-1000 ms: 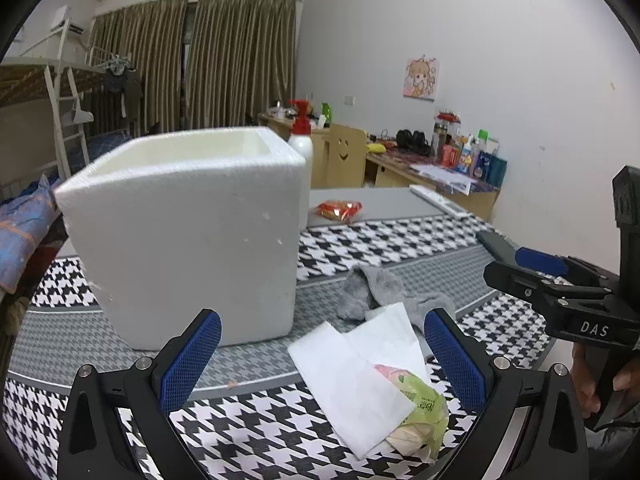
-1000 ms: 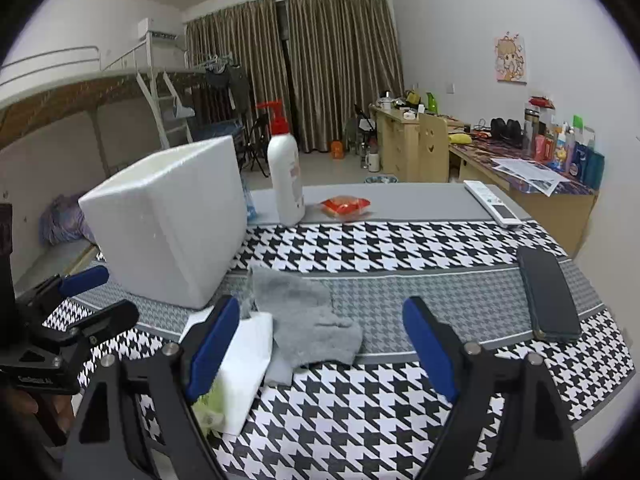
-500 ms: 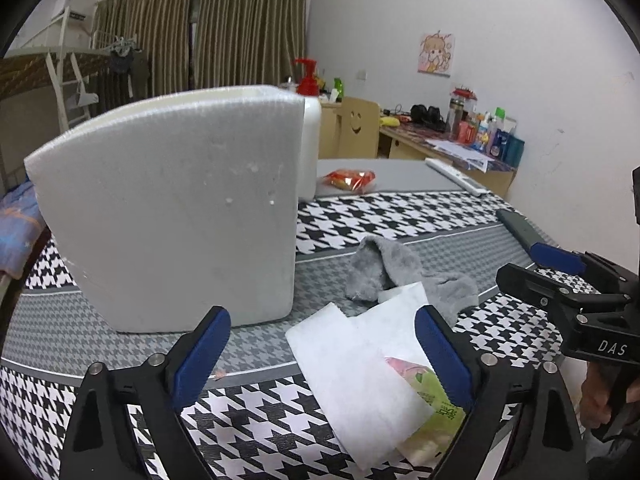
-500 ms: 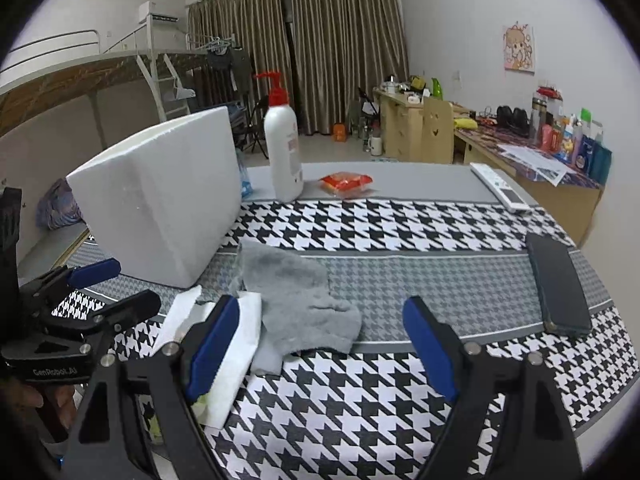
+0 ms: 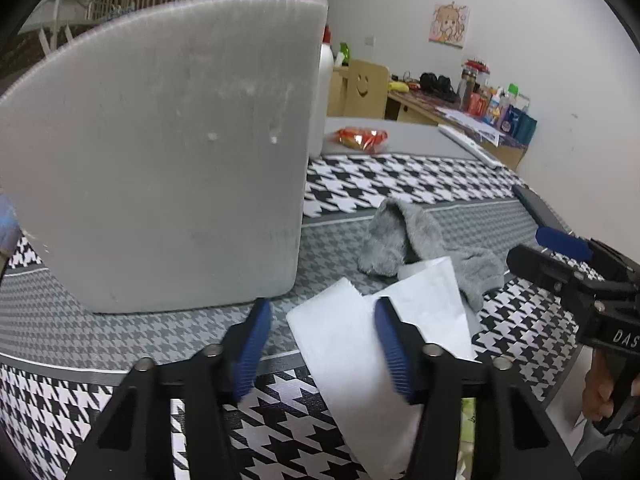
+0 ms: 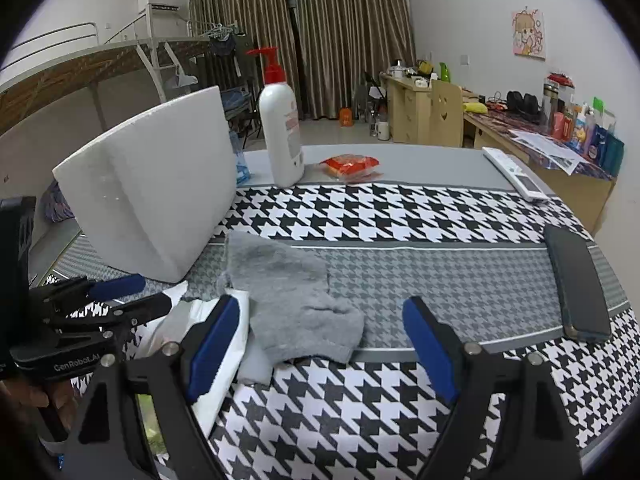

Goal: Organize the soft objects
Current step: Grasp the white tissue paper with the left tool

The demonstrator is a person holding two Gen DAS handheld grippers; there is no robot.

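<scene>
Left gripper [image 5: 322, 344]: lower centre of the left wrist view, blue-padded jaws closing, now at a middling gap; the near corner of a white tissue sheet [image 5: 348, 344] lies between them, with no pad seen pressing on it. The same gripper shows at the left edge of the right wrist view [image 6: 132, 294], a hand [image 6: 24, 394] below it. Right gripper [image 6: 316, 354]: lower centre of the right wrist view, jaws spread wide, nothing held; the toe end of the grey sock sits in the gap between the fingers. It shows again at the right edge of the left wrist view [image 5: 548, 250]. Grey sock [image 6: 292, 300]: crumpled, centre of the right wrist view, lying on the grey band of the houndstooth tablecloth [image 6: 400, 216], its edge overlapping the tissue. Tissue pack [image 5: 468, 420]: green-printed, partly under the white sheet, lower right of the left wrist view. White foam box [image 5: 160, 160]: fills the upper left of the left wrist view, standing on the cloth just beyond the left gripper. Lotion bottle [image 6: 280, 128]: white with red pump, upright, upper centre of the right wrist view, behind the box. Red snack packet [image 6: 350, 165]: just right of the bottle. Remote control [image 6: 514, 174]: white, upper right. Dark phone [image 6: 578, 284]: flat, right edge of the cloth.
</scene>
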